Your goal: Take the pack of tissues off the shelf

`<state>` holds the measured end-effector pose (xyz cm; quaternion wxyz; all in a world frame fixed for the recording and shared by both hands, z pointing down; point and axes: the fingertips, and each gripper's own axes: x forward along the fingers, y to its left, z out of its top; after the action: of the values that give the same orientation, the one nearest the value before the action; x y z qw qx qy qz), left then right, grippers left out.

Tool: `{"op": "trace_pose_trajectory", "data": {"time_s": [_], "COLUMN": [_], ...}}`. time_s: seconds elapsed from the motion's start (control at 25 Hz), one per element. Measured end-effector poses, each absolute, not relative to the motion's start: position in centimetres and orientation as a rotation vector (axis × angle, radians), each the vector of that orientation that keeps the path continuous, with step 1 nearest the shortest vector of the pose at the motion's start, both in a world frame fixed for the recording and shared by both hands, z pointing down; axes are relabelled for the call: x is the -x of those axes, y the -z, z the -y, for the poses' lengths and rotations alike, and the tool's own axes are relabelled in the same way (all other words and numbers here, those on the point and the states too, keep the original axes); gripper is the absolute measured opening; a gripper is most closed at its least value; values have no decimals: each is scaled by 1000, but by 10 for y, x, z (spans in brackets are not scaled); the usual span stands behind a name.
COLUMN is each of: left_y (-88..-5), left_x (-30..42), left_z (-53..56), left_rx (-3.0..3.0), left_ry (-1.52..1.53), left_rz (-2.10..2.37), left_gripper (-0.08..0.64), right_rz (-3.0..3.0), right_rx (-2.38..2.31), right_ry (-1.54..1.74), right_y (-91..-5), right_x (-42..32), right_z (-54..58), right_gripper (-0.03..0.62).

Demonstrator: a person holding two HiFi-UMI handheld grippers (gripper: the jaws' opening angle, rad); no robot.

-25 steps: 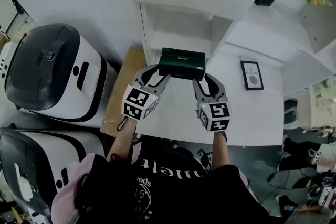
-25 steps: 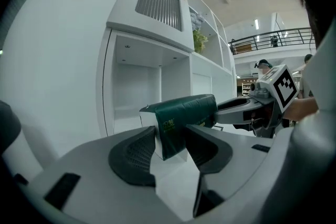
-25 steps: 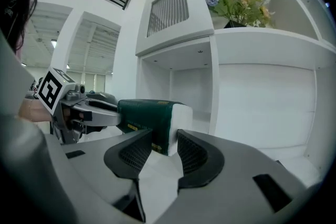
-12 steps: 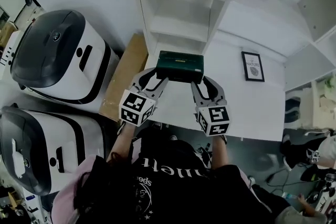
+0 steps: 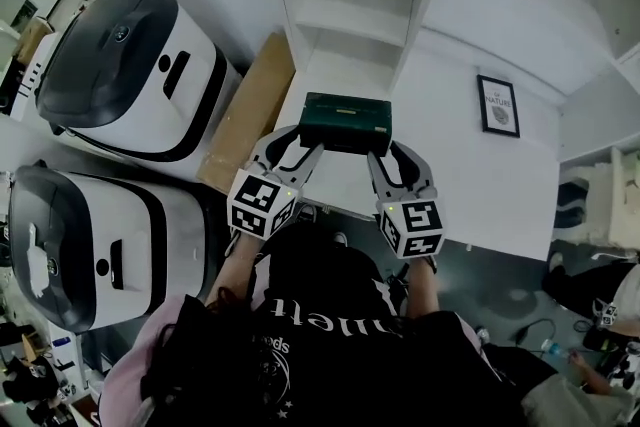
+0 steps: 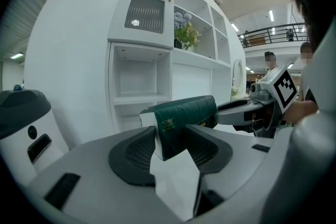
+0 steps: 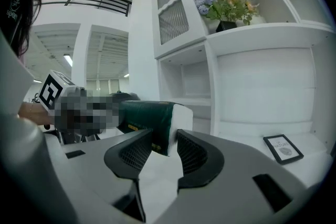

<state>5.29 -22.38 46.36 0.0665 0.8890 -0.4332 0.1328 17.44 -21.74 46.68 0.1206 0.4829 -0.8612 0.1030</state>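
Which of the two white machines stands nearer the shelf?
The upper machine in the head view, by the brown board; the other machine is beside the person.

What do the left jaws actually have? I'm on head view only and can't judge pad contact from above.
Observer: The left gripper is shut on one end of the pack of tissues. The left gripper view shows both pads against it, with the white end face between them.
Operator: Right side the same?
Observer: Yes. The right gripper is shut on the other end, and that white end face sits between its jaws.
Operator: What's above the open shelf bays? It's cropped for me.
Observer: A cabinet door with a ribbed panel.
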Motion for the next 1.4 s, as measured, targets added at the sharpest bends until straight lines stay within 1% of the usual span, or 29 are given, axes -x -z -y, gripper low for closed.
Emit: {"op": "trace_pose_trajectory", "data": {"time_s": [0.4,0.6,1.12,1.4], "left_y": [-460,-454,-451,-448], "left_x": [-48,-30,80,127], "left_z": [206,191,87,31], "left_rx": [-2689,-2717,-2771,-2798], "left_ry": [-420,-401,-315,-288], "left_rz": [1312,1297,1237,1217], "left_gripper": [178,178,178,178], "right_rz": [2532,2528,2472,2465], "right_rx": [-1419,-1437,-1512,-1535], "right_ry": [-334,-323,-302,-261], "right_y": [-467,-462,-455,-451], "right_x": [-170,-151,-41,6], "right_z": [200,182,72,16], "right_gripper": [175,175,175,175]}}
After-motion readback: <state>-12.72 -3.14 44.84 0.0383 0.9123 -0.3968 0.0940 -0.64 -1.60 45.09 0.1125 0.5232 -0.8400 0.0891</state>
